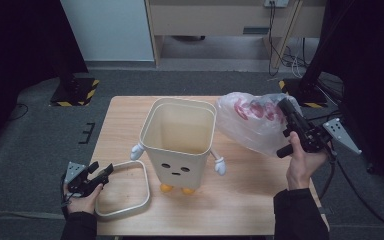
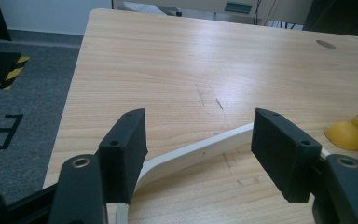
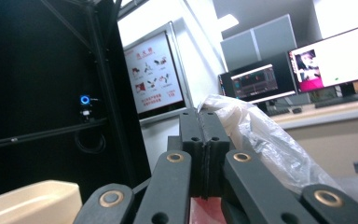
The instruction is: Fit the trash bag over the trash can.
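Observation:
A cream bin with a drawn face, small white hands and orange feet stands open-topped in the middle of the wooden table. Its loose white rim ring lies flat at the front left. My left gripper rests at that ring's left side, jaws open astride the ring's bar without touching it. To the right of the bin, my right gripper is raised and shut on a clear plastic bag with pink print. The bag drapes from the pressed-together jaws, and the bin's rim lies at lower left.
One orange foot of the bin sits right of the left gripper's jaws. The table's left edge drops to grey carpet with tape marks. Black stand bases with yellow stripes flank the far corners. Bare wood lies in front of the bin.

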A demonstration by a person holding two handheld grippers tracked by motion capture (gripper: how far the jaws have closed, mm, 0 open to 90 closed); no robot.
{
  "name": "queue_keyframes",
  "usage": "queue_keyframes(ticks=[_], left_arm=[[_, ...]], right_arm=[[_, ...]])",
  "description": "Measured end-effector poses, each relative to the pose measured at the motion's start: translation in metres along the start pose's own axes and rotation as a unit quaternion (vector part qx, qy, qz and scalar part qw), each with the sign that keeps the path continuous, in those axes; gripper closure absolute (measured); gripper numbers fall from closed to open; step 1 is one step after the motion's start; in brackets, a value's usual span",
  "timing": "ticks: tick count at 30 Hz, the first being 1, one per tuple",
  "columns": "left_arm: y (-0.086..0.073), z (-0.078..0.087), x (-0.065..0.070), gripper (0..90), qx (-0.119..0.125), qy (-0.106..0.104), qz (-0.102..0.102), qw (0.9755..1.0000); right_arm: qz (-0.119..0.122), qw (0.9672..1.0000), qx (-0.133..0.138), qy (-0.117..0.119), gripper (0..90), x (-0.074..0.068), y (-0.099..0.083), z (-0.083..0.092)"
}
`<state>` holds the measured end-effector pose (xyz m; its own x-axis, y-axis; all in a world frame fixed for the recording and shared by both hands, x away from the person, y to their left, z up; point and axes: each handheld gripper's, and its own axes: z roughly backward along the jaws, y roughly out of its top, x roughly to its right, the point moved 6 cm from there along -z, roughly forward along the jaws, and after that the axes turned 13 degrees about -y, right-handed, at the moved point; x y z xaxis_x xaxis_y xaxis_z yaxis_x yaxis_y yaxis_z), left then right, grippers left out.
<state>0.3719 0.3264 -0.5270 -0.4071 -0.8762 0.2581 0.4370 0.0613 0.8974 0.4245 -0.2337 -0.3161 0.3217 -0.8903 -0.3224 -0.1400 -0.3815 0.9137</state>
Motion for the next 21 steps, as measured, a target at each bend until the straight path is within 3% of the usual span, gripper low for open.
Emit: queue_keyframes(ticks=[12, 21], left_arm=[[0.000, -0.001, 0.000, 35.2, 0.000, -0.001, 0.001, 1.0000], [0.000, -0.001, 0.000, 35.1, 0.000, -0.001, 0.000, 1.0000]], right_arm=[[0.013, 0.9986, 0.039, 0.034, 90.0, -0.034, 0.041, -0.021], [-0.001, 0.9960, 0.065, 0.061, 90.0, -0.057, 0.071, -0.026]])
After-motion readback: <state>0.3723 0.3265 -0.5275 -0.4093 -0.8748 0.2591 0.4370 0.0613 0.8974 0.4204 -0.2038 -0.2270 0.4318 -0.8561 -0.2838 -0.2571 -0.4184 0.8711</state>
